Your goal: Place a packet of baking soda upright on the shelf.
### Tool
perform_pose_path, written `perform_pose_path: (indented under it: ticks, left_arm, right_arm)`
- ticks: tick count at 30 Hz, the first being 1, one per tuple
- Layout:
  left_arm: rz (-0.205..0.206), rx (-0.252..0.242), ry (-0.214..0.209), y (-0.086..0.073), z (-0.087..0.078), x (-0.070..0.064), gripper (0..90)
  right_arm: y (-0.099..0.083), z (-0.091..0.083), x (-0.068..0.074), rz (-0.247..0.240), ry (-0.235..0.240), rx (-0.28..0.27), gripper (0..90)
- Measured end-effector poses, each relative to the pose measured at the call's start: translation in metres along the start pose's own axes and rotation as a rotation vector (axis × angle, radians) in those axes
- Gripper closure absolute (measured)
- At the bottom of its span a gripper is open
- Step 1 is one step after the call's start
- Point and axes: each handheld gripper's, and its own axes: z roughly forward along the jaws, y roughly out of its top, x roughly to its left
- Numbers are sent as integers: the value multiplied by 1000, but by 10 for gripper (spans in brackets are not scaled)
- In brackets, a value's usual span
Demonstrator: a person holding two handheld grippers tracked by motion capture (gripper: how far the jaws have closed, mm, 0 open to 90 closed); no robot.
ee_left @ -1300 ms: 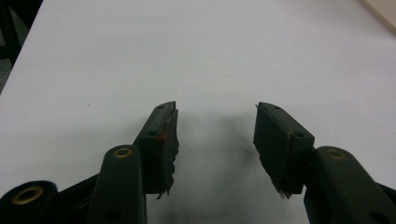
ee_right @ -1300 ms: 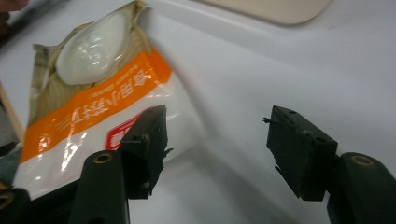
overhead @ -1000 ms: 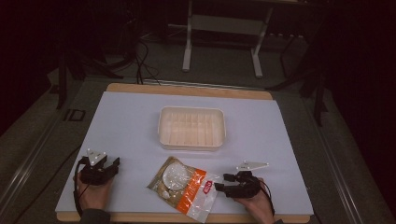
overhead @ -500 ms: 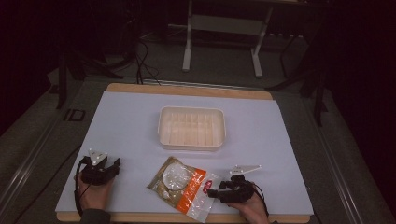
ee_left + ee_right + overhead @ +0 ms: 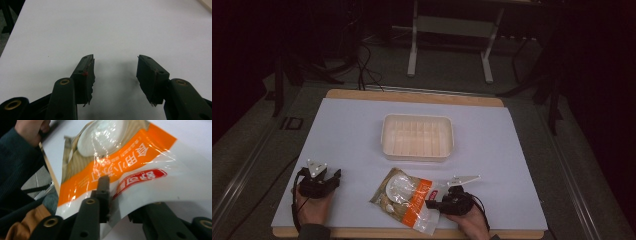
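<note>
Right jaws: closed on the near edge of the snack bag point(image 5: 125, 167), one jaw above the film and one beneath, bottom centre of the right gripper view.
Right gripper point(image 5: 432, 203): lower middle of the high view, held at the bag's clear end, pointing left.
Left jaws: spread wide with nothing between them, over bare white surface in the left gripper view.
Left gripper point(image 5: 334, 176): lower left of the high view, resting idle, well apart from the bag.
Snack bag point(image 5: 406, 197): lay flat at the bottom centre of the high view, orange band and round pale contents facing up, just below the tray, not touching it.
Tray point(image 5: 417, 120): white, ribbed, empty, centre of the high view.
Table point(image 5: 352, 130): white sheet over a wooden edge, otherwise bare.
Sleeve point(image 5: 15, 167): dark, left side of the right gripper view.
Done so far: grip taken on the bag's edge, judged secure though only by thin film.
Left to do: probably lifting the bag and carrying it into the tray; bag not yet off the table.
</note>
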Motion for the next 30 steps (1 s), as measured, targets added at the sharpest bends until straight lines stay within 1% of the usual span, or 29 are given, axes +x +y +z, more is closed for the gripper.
perform_pose_path:
  ticks: [1,2,3,4,6,7,8,10,12,13,16,17,18,21,22,23,24,25,26,28,30]
  left_arm:
    - [0,0,1,0,0,0,482]
    - [1,0,1,0,0,0,481]
    - [1,0,2,0,0,0,481]
    - [2,0,2,0,0,0,481]
    - [0,1,1,0,0,0,480]
    - [0,1,1,0,0,0,479]
    - [-1,1,1,0,0,0,479]
    - [1,0,1,0,0,0,479]
    - [0,-4,1,0,0,0,478]
    - [-1,-6,-1,0,0,0,478]
    - [0,-5,0,0,0,0,478]
    - [1,-2,-1,0,0,0,477]
    - [1,-2,-1,0,0,0,477]
    - [1,-3,1,0,0,0,478]
    - [1,-2,1,0,0,0,478]
    - [0,-3,2,0,0,0,478]
    - [0,-5,2,0,0,0,478]
    - [0,-6,1,0,-1,0,478]
    - [-2,-8,1,0,-1,0,478]
    - [-2,-7,0,0,-1,0,478]
    - [-2,-7,0,0,-1,0,478]
  right_arm:
    - [2,0,-2,4,-1,-6,791]
    - [6,-1,-5,8,-12,-18,823]
    - [6,-1,-5,8,-12,-18,823]
    - [7,-2,-7,17,-13,-30,825]
    - [9,-2,-10,42,3,-41,789]
    - [8,-2,-9,46,19,-30,748]
    - [8,-2,-9,46,19,-30,748]
    - [4,0,-7,48,33,-17,710]
    - [0,1,-5,58,35,-9,680]
    - [0,1,-5,58,35,-9,680]
    - [-5,3,-4,64,44,14,677]
    - [-6,5,-4,70,48,14,701]
    - [-6,5,-4,70,48,14,701]
    - [-4,6,-6,83,58,15,782]
    - [-3,7,-6,93,61,18,823]
    - [1,6,-7,133,75,35,894]
    - [1,6,-7,133,75,35,894]
    - [4,5,-7,144,83,35,895]
    - [6,4,-7,136,74,34,896]
    - [10,2,-7,133,71,31,897]
    - [13,0,-6,154,81,30,898]
